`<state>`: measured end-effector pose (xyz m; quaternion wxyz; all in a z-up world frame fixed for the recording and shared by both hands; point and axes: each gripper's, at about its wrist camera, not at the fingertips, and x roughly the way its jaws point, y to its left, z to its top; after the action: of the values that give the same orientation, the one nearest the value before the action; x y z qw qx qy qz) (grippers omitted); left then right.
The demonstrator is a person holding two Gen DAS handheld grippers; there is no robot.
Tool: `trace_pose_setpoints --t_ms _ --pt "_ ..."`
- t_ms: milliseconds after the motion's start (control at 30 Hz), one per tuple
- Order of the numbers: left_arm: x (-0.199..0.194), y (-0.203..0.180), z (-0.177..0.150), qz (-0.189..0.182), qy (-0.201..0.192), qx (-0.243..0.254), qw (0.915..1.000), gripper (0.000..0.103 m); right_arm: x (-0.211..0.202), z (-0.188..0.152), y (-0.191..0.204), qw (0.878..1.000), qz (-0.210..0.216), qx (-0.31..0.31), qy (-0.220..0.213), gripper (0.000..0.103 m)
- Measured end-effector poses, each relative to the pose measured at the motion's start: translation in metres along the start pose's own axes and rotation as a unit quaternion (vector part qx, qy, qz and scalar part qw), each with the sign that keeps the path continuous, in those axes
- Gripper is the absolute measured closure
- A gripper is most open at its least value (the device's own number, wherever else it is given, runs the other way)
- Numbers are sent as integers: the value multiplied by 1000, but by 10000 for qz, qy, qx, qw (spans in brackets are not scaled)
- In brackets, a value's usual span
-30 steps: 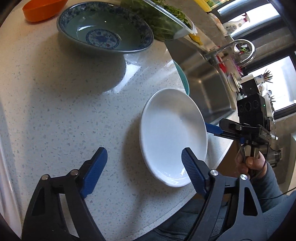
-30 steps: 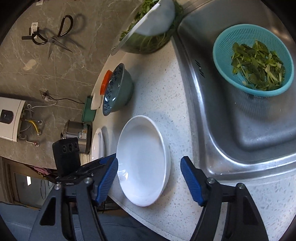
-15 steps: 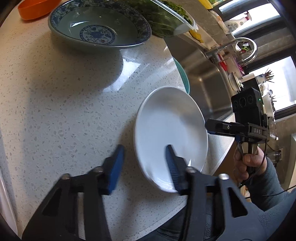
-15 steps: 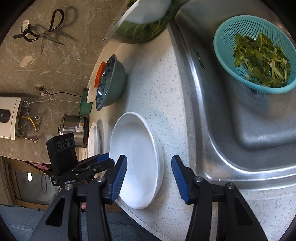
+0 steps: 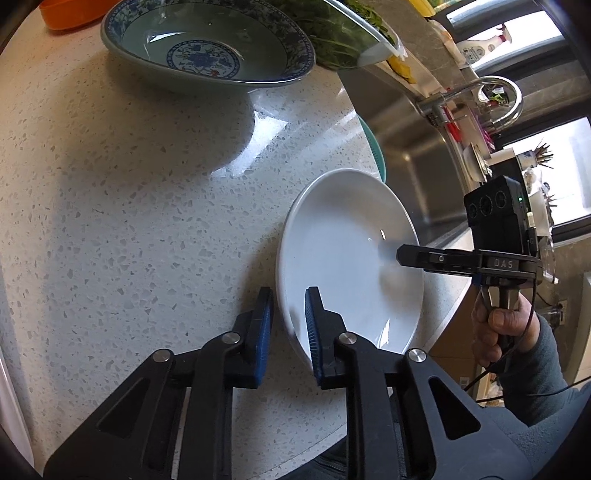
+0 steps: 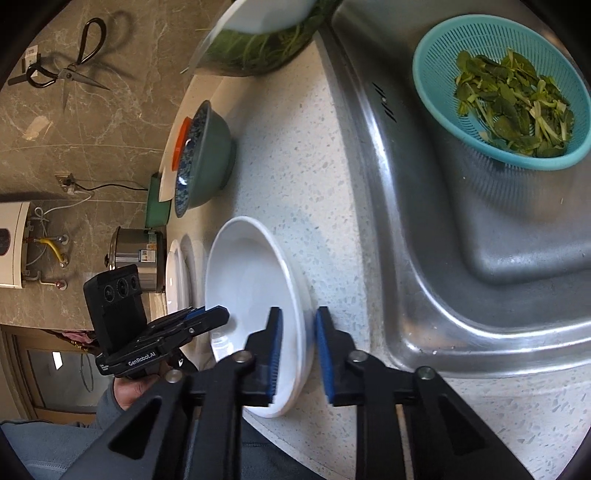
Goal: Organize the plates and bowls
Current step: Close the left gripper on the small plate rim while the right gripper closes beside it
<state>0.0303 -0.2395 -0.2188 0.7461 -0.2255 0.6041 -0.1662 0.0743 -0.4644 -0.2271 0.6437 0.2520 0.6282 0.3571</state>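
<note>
The pale speckled surface is running along a steel sink, and a grey marble wall behind it is carrying a pair of scissors on a hook. A white plate is lying near the surface's front edge, beside the sink. The left hand-held gripper is closing on the plate's left rim, one blue pad inside the dish and one outside; whether the pads are already pressing the rim is hard to tell. The right hand-held gripper is sitting nearly closed over the opposite rim, gripping the plate.

A blue-patterned bowl is standing farther back, and an orange dish behind it is being cut off by the frame edge. A clear bowl of greens is only partly showing. In the sink, a teal colander is holding chopped leaves. More white plates are peeking out beyond the held one, mostly hidden by it and by the left tool.

The left tool's body is reading "GenRobot.AI"; the right one is showing "DAS". A steel cooker is wearing a label too small to read.
</note>
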Motion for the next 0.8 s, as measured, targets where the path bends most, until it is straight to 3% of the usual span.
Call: trace_pose_setpoints --t_ms 367,800 --pt "4 -7 2 79 -58 -63 9999 95 -1 0 -4 10000 -53 77 23 90" --pt "3 -9 7 137 -159 -92 9997 95 -2 -2 5 9999 -124 -8 1 90"
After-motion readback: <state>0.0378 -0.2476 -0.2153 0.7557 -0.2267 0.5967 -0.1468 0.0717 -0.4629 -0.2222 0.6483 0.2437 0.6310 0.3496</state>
